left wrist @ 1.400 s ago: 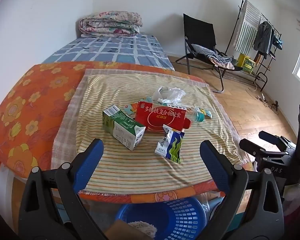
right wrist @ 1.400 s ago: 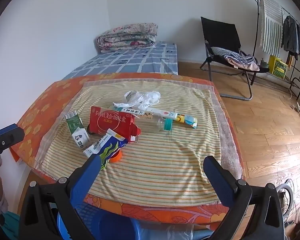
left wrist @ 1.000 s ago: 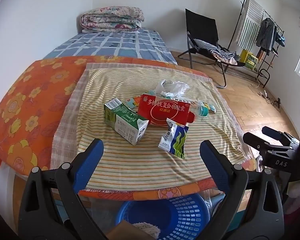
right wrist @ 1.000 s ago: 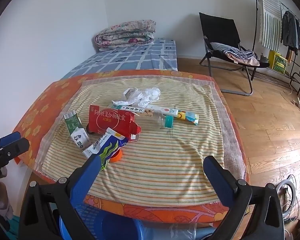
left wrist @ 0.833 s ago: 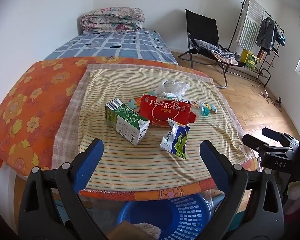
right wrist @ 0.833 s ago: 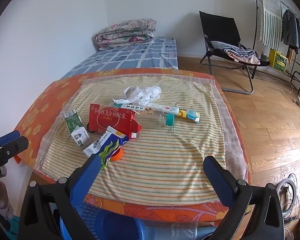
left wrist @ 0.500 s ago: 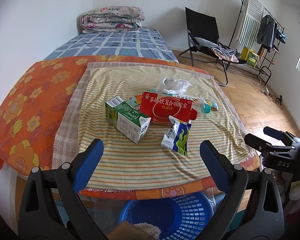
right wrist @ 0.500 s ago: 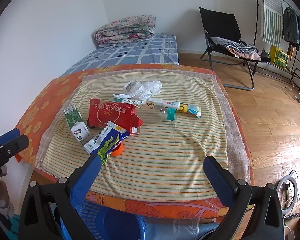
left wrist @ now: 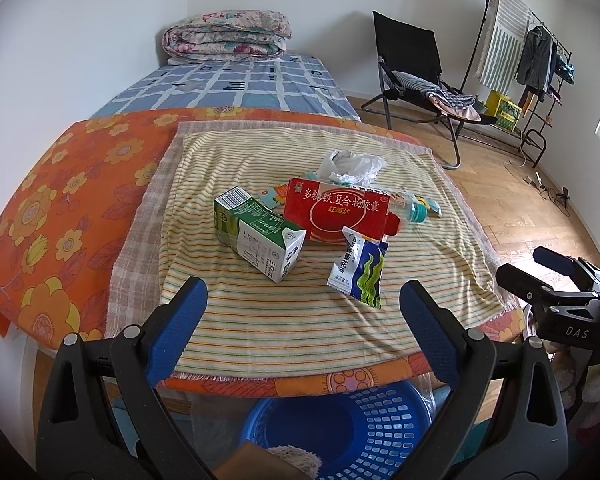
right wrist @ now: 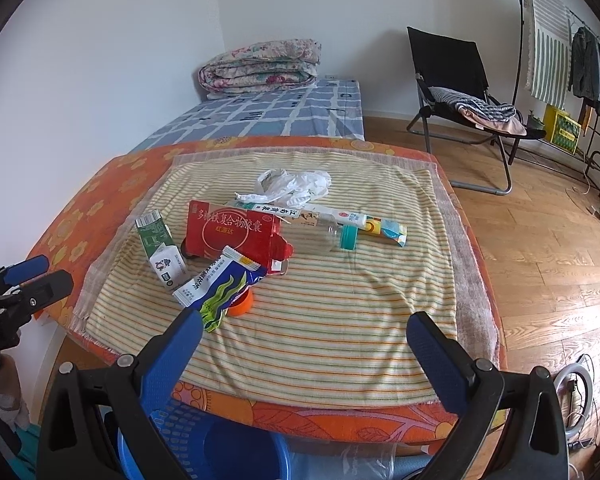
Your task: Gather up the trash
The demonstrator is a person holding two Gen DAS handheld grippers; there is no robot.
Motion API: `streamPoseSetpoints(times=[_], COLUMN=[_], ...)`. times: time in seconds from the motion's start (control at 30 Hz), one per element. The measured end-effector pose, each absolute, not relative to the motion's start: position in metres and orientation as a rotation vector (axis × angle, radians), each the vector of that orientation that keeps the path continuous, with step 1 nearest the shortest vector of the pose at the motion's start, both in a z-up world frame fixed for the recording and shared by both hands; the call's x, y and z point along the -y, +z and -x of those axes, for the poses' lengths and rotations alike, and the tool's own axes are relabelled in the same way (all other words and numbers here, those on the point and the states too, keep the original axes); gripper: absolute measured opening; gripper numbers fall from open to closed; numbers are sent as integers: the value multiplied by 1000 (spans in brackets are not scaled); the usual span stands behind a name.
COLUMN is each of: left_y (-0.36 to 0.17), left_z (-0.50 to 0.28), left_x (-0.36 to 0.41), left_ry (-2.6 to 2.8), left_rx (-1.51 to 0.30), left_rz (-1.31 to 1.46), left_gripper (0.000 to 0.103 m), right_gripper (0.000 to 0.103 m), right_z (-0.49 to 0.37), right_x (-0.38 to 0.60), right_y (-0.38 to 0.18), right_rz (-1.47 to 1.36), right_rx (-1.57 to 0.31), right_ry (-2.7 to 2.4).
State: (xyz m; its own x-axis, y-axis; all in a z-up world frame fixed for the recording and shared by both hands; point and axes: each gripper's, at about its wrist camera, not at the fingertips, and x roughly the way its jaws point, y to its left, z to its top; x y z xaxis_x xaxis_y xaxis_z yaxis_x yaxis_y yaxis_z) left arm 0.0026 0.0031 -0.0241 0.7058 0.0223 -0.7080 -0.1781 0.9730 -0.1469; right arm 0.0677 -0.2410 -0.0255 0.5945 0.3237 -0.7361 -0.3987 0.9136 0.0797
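Note:
Trash lies on a striped cloth [left wrist: 260, 320] over a table: a green and white milk carton [left wrist: 258, 238], a red box [left wrist: 336, 212], a blue and white snack packet [left wrist: 358, 270], a crumpled plastic bag [left wrist: 350, 166], a clear bottle with a teal cap [right wrist: 332, 236] and an orange lid [right wrist: 242, 304]. A blue basket [left wrist: 340, 432] stands under the table's near edge. My left gripper [left wrist: 302, 320] is open and empty, short of the carton. My right gripper [right wrist: 304, 344] is open and empty, above the near edge of the cloth.
An orange flowered cover [left wrist: 60, 200] lies under the striped cloth. A bed with a folded quilt [left wrist: 228, 36] stands behind. A black folding chair [left wrist: 420, 72] and a clothes rack [left wrist: 532, 60] stand on the wooden floor at right.
Both grippers have drifted slightly toward the table, so the trash looks a little nearer. Both stay open. Nothing on the cloth has moved.

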Motion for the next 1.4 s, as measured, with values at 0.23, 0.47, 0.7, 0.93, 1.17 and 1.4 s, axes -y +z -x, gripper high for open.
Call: streamPoseSetpoints(times=[0.23, 0.47, 0.7, 0.93, 1.17, 1.4], left_y=[-28, -29, -29, -29, -30, -30], left_z=[-1, -1, -1, -1, -1, -1], left_x=[-8, -8, -7, -8, -8, -9], left_ry=[119, 116, 118, 119, 121, 120], left_rx=[-780, -781, -781, -783, -781, -787], left_rz=[213, 210, 209, 207, 209, 205], left_gripper=[99, 99, 99, 99, 99, 99], right_gripper=[103, 103, 103, 103, 103, 103], right_z=[-66, -66, -66, -66, -66, -66], right_x=[240, 241, 243, 244, 244, 244], right_y=[-27, -27, -27, -27, -26, -26], right_rz=[101, 98, 95, 92, 92, 92], right_rx=[-832, -834, -836, -837, -838, -838], right_ry=[428, 429, 431, 432, 431, 432])
